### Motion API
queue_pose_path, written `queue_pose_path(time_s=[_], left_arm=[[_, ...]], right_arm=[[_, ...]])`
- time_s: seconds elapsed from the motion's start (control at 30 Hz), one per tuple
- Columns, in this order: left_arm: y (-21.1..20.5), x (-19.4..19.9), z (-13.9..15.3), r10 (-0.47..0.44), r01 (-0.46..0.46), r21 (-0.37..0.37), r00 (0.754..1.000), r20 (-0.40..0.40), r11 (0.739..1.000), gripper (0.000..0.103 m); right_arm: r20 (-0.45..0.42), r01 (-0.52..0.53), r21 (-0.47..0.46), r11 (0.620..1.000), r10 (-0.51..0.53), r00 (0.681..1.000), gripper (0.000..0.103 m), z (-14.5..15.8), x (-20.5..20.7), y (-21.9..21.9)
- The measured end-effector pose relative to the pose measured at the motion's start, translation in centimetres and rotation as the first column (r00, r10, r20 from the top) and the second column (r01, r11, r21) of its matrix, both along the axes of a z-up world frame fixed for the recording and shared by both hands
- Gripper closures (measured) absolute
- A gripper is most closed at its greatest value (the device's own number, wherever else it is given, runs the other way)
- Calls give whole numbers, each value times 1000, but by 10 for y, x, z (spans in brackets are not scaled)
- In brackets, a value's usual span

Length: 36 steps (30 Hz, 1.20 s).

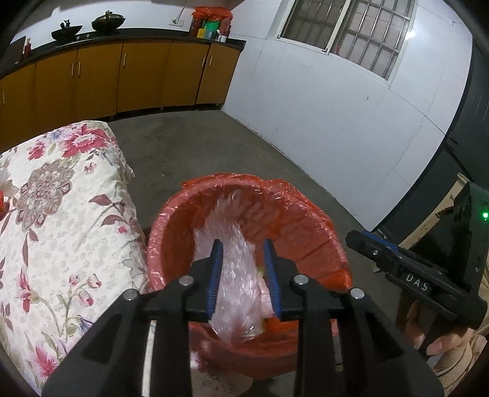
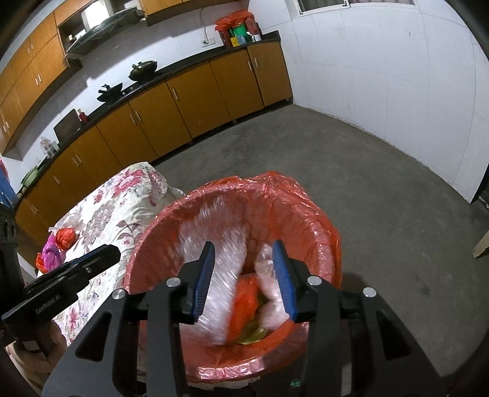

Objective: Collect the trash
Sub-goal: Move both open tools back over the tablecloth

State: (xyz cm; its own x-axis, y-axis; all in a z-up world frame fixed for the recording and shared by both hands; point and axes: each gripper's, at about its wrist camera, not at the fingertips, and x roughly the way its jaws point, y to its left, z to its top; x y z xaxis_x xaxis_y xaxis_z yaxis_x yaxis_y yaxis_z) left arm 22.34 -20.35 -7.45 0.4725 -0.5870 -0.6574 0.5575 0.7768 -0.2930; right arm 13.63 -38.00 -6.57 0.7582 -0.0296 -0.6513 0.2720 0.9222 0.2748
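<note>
Both grippers hung over a red bin (image 1: 305, 232) lined with a red plastic bag (image 2: 293, 195), which stood on the grey concrete floor (image 2: 382, 183) just beside the end of a bed covered with a floral quilt (image 1: 61, 213).

The left gripper (image 1: 243, 276) had its blue-padded jaws parted, and a crumpled clear plastic bag (image 1: 237, 268), blurred in the picture, lay between them and ran down into the bin. The pads did not appear to press on it, though the left pad sat very close to the plastic.

The right gripper (image 2: 244, 278) also had its jaws spread apart. Through its gap the same clear plastic showed inside the bin, close against the left pad, along with an orange bag (image 2: 244, 302), another clear wad (image 2: 272, 308) and some yellowish scraps at the bottom. No grip on any of it was visible.

A hand (image 1: 428, 333) held the right gripper's handle at the right edge of the left wrist view.

On the quilt, near the left side of the bed as the right wrist camera saw it, lay a knotted red bag (image 2: 64, 238) and a pink bag (image 2: 50, 253) touching each other.

Orange-brown cabinets (image 2: 171, 116) with a dark desk top ran along the far wall, with two dark woks (image 1: 88, 26) on it.
</note>
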Motion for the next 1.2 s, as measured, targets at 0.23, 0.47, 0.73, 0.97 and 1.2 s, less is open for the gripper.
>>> queue_pose_path(time_s=[0.23, 0.47, 0.73, 0.97, 1.2], left_arm=[[9, -2, 6, 36, -36, 12, 999, 38, 999, 68], [19, 1, 6, 69, -70, 22, 997, 41, 997, 68], [40, 4, 5, 128, -130, 36, 990, 56, 991, 63], [100, 9, 2, 264, -272, 76, 959, 105, 959, 53], [205, 11, 2, 480, -510, 138, 853, 204, 849, 38]], right_arm=[[8, -13, -36, 999, 13, 1000, 62, 4, 1, 7], [9, -27, -49, 998, 27, 1000, 62, 4, 2, 12], [20, -62, -81, 995, 64, 998, 62, 11, 7, 31], [65, -164, -132, 978, 174, 983, 39, 22, 30, 86], [65, -318, -120, 940, 328, 943, 22, 17, 72, 171]])
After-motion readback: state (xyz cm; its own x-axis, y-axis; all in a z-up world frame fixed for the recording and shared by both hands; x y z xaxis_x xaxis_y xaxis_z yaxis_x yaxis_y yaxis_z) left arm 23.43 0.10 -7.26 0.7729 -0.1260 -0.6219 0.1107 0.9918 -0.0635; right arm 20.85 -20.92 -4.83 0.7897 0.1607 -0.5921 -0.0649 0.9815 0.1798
